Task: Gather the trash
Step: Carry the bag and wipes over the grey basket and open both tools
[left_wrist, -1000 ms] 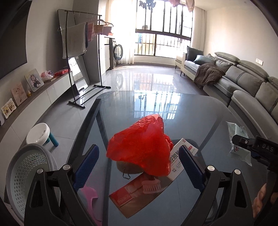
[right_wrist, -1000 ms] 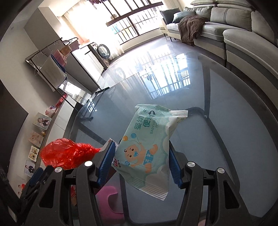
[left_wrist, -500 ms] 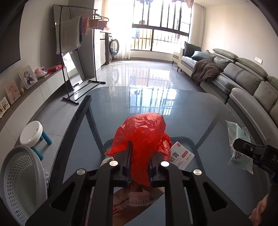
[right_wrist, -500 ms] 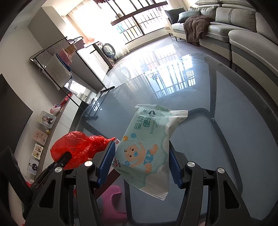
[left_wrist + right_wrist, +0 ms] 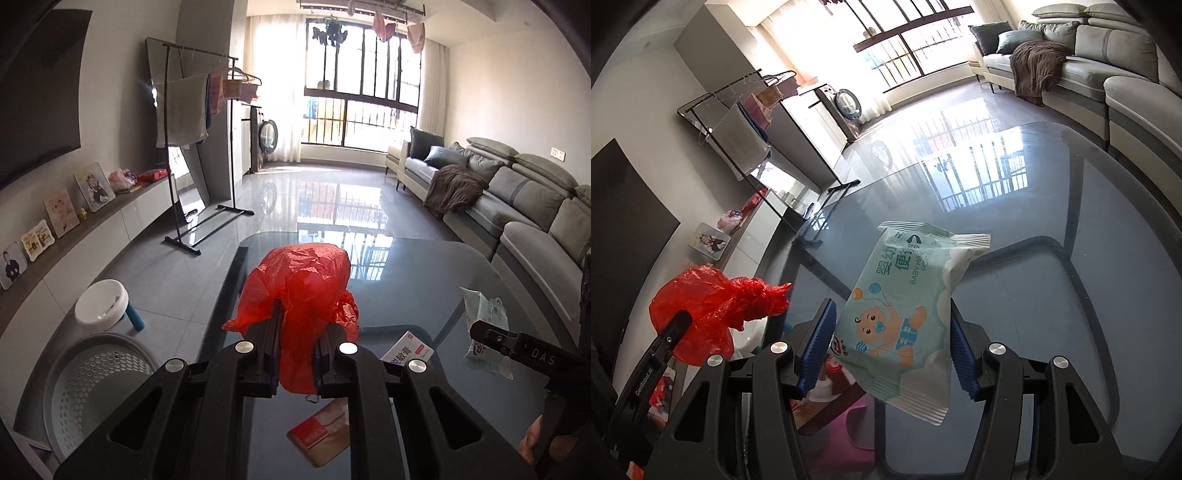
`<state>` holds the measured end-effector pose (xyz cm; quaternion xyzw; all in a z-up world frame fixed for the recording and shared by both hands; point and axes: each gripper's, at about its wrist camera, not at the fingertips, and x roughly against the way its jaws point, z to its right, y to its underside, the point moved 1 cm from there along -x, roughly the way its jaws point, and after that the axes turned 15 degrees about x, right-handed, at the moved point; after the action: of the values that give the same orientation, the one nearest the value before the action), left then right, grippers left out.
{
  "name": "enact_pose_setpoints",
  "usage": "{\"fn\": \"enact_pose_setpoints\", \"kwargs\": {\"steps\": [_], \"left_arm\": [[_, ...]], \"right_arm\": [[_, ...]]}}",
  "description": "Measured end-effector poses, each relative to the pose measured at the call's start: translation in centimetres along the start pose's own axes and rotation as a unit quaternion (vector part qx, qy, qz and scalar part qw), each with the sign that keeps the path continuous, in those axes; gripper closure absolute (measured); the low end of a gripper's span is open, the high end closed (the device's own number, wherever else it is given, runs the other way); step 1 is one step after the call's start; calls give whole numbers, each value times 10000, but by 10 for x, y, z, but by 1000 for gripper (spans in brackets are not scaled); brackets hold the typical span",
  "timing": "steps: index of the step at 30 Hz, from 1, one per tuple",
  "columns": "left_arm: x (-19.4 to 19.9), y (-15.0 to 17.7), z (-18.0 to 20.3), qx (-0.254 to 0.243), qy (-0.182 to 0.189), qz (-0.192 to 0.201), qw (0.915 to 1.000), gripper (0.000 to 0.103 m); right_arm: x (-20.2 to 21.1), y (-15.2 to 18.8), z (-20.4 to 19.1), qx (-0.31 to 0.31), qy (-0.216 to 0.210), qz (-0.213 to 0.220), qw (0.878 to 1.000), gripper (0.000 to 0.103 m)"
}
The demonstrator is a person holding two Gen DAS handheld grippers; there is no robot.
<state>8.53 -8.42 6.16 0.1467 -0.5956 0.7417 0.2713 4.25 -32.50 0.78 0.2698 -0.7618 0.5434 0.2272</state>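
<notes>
My left gripper (image 5: 297,325) is shut on a crumpled red plastic bag (image 5: 303,288), which hangs clear of the glass table (image 5: 406,273). In the right wrist view the same red bag (image 5: 709,306) shows at the lower left with the left gripper's finger (image 5: 676,325) pressed against it. My right gripper (image 5: 890,332) is shut on a pale green baby-wipes pack (image 5: 908,295), the blue pads squeezing its two sides above the glass. That wipes pack (image 5: 484,310) also shows at the right of the left wrist view.
A white carton (image 5: 406,350) and a red booklet (image 5: 321,432) lie on the glass below the bag. A grey perforated basket (image 5: 92,384) and a white stool (image 5: 101,304) stand on the floor at left. A grey sofa (image 5: 517,206) lines the right; a drying rack (image 5: 199,147) stands at left.
The left jaws went from wide open around the red bag to shut on it, then rose with it off the table. The right gripper kept its hold on the wipes pack and shifted slightly.
</notes>
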Motion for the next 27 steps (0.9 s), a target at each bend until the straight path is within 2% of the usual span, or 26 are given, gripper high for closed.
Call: {"fn": "enact_pose_setpoints", "kwargs": {"steps": [5, 13, 22, 27], "left_arm": [[21, -8, -37, 32, -303, 165, 9994, 89], [34, -5, -110, 222, -895, 162, 9956, 89], [43, 12, -182, 409, -1444, -7, 9887, 89], [43, 23, -220, 557, -1679, -152, 9841, 89]], "right_arm": [[-14, 1, -46, 267, -327, -46, 9991, 46], [-46, 11, -132, 866, -874, -204, 9922, 46], [-83, 28, -216, 1594, -1511, -448, 9746, 46], [-103, 45, -258, 2082, -1770, -637, 9598, 46]]}}
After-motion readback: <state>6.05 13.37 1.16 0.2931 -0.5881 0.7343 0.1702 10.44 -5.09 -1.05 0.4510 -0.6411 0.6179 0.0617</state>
